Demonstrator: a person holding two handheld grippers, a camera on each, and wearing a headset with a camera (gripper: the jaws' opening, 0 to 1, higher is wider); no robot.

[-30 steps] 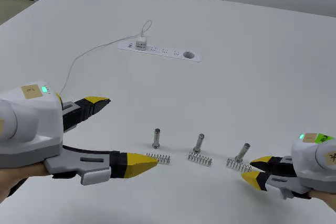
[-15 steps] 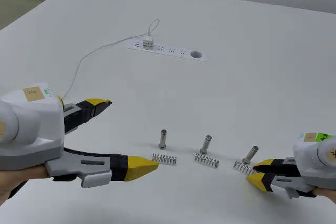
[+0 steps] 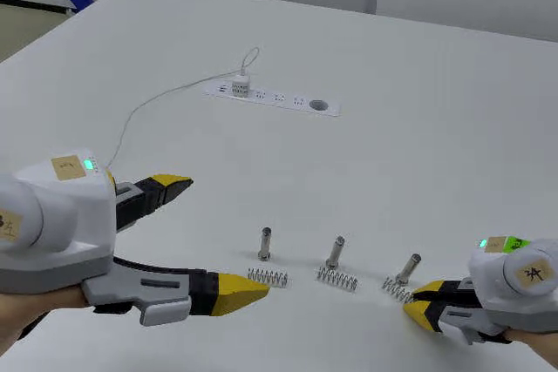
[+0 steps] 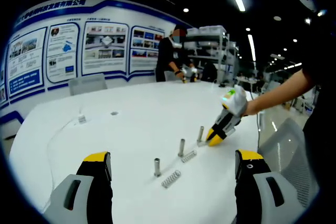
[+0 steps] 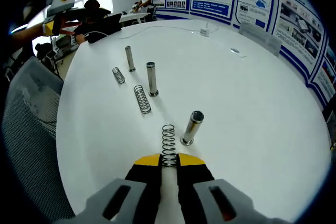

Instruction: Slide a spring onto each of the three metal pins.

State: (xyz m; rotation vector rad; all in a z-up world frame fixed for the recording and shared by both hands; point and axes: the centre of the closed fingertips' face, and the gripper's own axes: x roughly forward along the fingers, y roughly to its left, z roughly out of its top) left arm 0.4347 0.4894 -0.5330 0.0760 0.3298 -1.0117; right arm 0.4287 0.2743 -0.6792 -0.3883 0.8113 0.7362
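Pinching the near end of the right-hand spring [image 5: 168,141], the right gripper [image 5: 168,162] is working low over the white table [image 3: 418,154]. Its jaws are closed narrowly on the last coils, so the rest of the spring is pointing free ahead of it. That spring is lying flat on the table just beside the right-hand pin [image 5: 191,126], which is standing on its base. Holding the spring by one end is probably meant to leave its far end open for threading over the pin's head. The left gripper [image 3: 214,237] is hovering near the left-hand pin [image 3: 265,243] with its jaws spread wide and empty, likely ready to steady a pin or take a spring. The left-hand pin and the middle pin [image 3: 336,252] are standing bare, with the left-hand spring [image 3: 267,278] and the middle spring [image 3: 336,280] lying just in front of them. No spring is on a pin yet.
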